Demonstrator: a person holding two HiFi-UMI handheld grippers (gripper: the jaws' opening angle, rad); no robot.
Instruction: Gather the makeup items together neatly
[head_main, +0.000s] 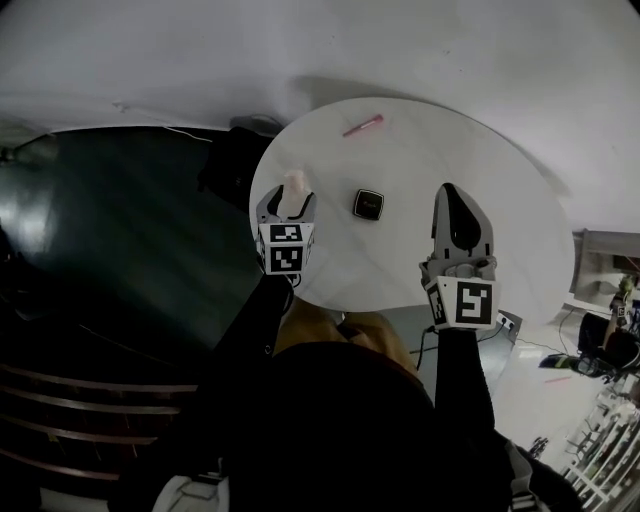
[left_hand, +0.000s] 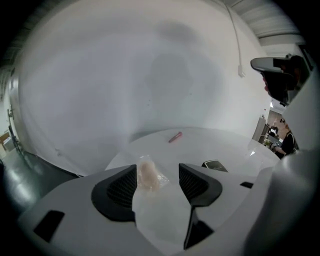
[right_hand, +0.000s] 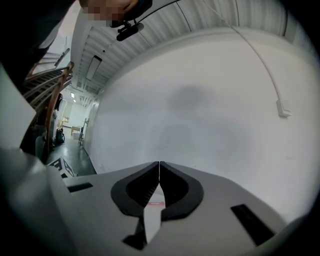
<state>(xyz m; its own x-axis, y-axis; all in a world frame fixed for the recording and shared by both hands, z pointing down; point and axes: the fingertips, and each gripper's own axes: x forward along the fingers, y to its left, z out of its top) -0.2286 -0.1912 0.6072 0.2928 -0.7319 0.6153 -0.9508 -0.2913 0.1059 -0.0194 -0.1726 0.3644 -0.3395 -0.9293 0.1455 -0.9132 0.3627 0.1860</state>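
At the bottom centre of the left gripper view, the left gripper (left_hand: 157, 180) has its jaws apart with the pale wrapped puff (left_hand: 148, 175) between them, beside the table (head_main: 400, 260) edge. An off-centre squeeze could pinch only wrapper or push the puff off. The right gripper (right_hand: 159, 167), jaws together and empty, offers no backstop; the black compact (head_main: 368, 204) lies mid-frame and the pink stick (head_main: 362, 125) above it.

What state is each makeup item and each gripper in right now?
left gripper: open, jaws either side of the wrapped peach item, pads not pressing it.
right gripper: shut, tips together, nothing between them.
wrapped peach item: lying in its clear wrapper near the edge of the white table.
black compact: closed, lying flat.
pink tube: lying on its side, apart from the others.
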